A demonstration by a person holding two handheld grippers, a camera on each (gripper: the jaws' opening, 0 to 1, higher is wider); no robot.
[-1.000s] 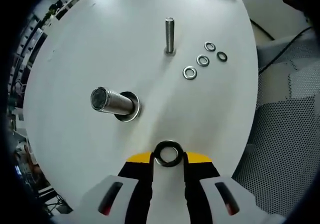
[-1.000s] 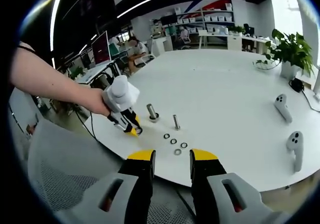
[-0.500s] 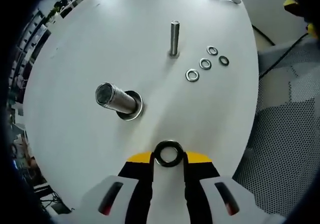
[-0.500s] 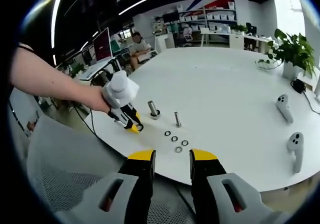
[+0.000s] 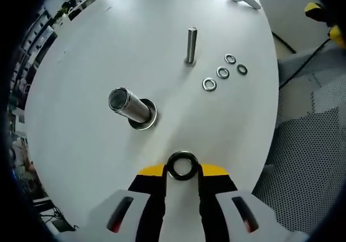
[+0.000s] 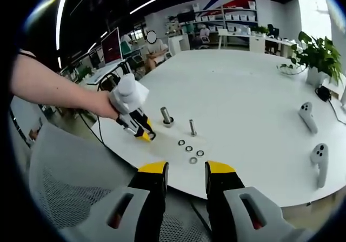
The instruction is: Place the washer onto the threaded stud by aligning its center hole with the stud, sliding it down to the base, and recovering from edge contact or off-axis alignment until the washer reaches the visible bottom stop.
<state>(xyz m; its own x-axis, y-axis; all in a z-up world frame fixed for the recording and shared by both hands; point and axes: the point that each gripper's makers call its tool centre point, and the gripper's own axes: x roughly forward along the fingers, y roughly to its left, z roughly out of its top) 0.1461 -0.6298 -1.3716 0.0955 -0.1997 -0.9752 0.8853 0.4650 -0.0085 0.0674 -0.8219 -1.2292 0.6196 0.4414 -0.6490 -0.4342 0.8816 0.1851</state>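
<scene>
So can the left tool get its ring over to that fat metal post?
Probably yes. The left tool grips the washer, and only bare white table lies between it and the thick stud, which stands alone.

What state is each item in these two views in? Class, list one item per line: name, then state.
Left gripper: shut on a washer, above the table.
Held washer: clamped between the jaws, not yet on a stud.
Thick stud: upright, one washer at its base.
Thin stud: upright, bare.
Four loose washers: flat on the table.
Right gripper: open, empty.
</scene>
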